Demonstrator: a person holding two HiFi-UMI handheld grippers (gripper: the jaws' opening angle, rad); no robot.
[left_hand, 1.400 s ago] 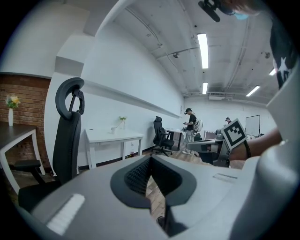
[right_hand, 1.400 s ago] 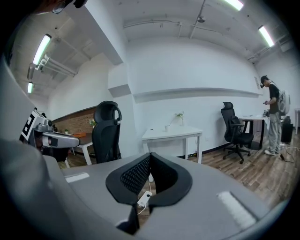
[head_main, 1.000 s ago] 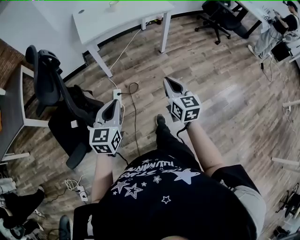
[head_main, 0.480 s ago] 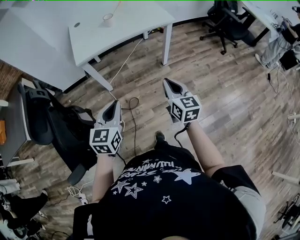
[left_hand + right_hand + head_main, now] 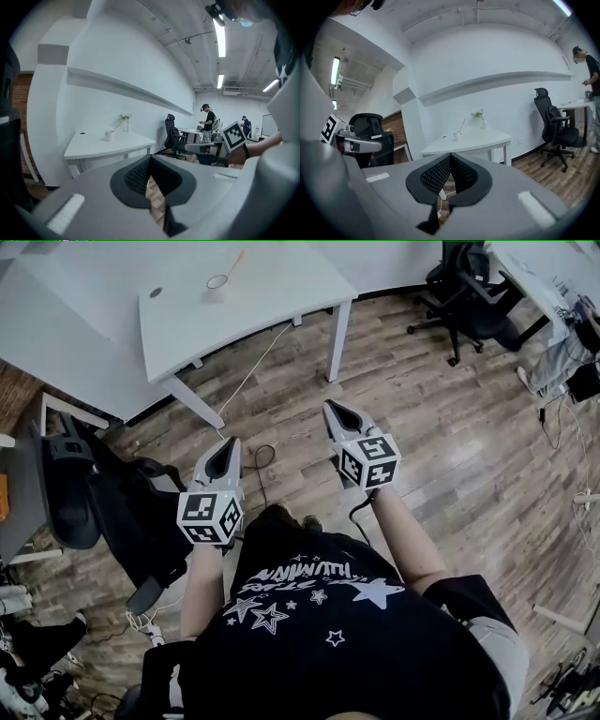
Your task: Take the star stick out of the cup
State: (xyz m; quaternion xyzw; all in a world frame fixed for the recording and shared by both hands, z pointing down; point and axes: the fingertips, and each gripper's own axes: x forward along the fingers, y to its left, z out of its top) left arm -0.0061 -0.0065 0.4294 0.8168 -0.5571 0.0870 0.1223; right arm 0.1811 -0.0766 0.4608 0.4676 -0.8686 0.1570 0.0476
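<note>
Star stick (image 5: pixel 235 262), a thin orange-tinted rod, leans in the small white paper cup (image 5: pixel 217 283) on the white desk (image 5: pixel 281 296), well away across the wood-plank floor (image 5: pixel 450 427). Left gripper (image 5: pixel 228 442), grey with black pads, has its jaws pressed together on nothing; right gripper (image 5: pixel 330 409) likewise. Nothing is done yet, I'd say: the approach, grasp and lift all remain.

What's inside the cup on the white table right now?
A thin stick leans out of the cup on the white table. Its lower end is hidden by the cup wall, and anything else inside cannot be seen from here.
</note>
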